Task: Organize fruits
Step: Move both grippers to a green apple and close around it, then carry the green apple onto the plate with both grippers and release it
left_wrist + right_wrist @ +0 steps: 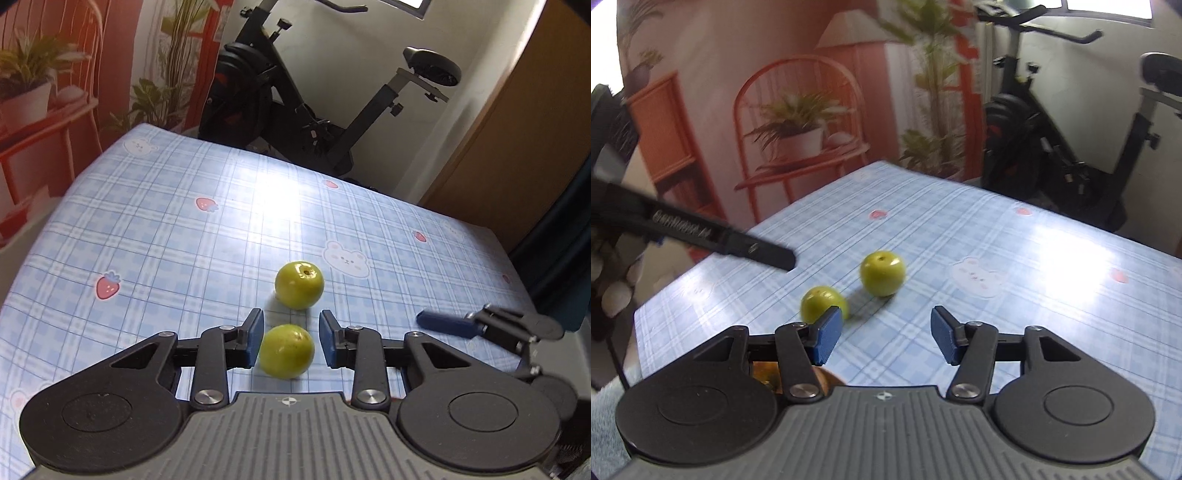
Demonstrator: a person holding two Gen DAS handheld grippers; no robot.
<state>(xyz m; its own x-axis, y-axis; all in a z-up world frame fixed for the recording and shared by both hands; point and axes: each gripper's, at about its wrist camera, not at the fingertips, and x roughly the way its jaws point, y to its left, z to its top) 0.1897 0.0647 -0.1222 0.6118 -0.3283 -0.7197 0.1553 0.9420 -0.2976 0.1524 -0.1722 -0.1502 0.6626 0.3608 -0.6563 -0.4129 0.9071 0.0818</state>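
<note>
Two green round fruits lie on the blue checked tablecloth (147, 240). The nearer fruit (286, 350) sits between the blue pads of my left gripper (291, 316). It is against the left pad and a thin gap shows at the right pad, so the jaws are open around it. The farther fruit (299, 284) rests just beyond the fingertips. In the right wrist view my right gripper (886, 330) is open and holds nothing. The farther fruit (882, 273) lies ahead of it and the nearer fruit (823, 302) is by its left pad.
A black exercise bike (295, 110) stands past the table's far edge, beside a red backdrop with plants (44, 92). A wooden panel (517, 147) is at the right. A finger of the right gripper (443, 325) reaches in from the right. Something orange-brown (764, 373) shows under the right gripper.
</note>
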